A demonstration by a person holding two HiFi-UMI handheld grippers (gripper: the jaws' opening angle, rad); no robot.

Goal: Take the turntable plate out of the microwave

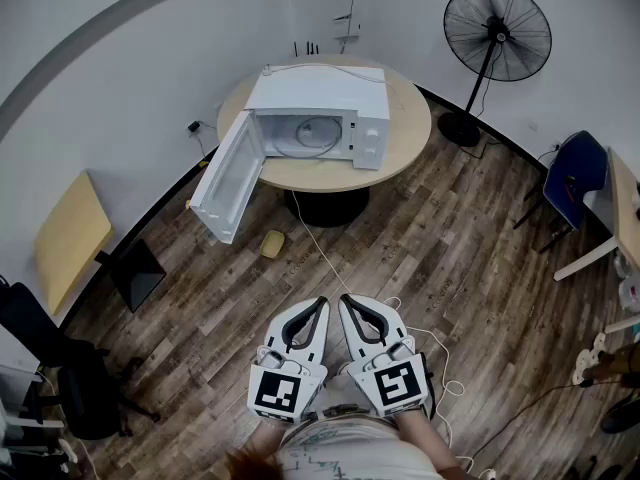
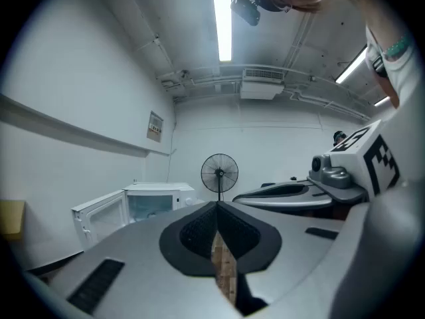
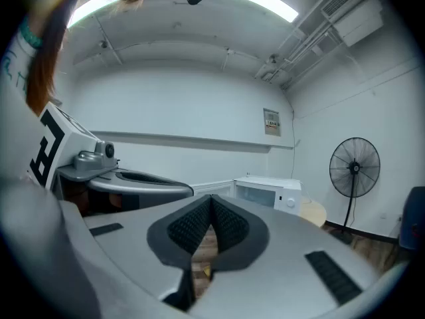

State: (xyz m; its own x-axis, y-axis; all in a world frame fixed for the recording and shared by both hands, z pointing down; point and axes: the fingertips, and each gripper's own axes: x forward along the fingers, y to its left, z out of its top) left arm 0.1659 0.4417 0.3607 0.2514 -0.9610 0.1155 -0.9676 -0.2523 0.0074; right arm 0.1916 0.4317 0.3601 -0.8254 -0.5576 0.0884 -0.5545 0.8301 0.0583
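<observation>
Hanging open to the left, the microwave door (image 1: 228, 178) leaves the cavity in plain sight; the turntable plate (image 1: 318, 133) lies inside it on the oven floor, a pale glass disc, untouched; the microwave (image 1: 345, 98) stands on a round counter (image 1: 400, 153) against the curved wall, and a standing fan (image 1: 497, 30) is off to the right. On the wooden floor between counter and person lie a small yellow object (image 1: 272, 244) and a white cable (image 1: 320, 253) that runs towards the person's feet.

Both grippers are held close to the body, well apart from the microwave; the left gripper (image 1: 318, 306) has its jaws pressed together with nothing between them, and its own view shows only floor beyond the pads; the right gripper (image 1: 348, 303) is likewise closed and empty, just beside the left.

The task looks not yet begun; the approach comes first, and the jaws must part before they reach the plate. The risks are plain enough: the cable could catch a foot on the walk in; the open door juts out past the counter edge and could be knocked by the left gripper; the plate is smooth glass, so a pinch on one rim alone may let it tilt, slip and break; lifting it too steeply could strike the cavity roof.
</observation>
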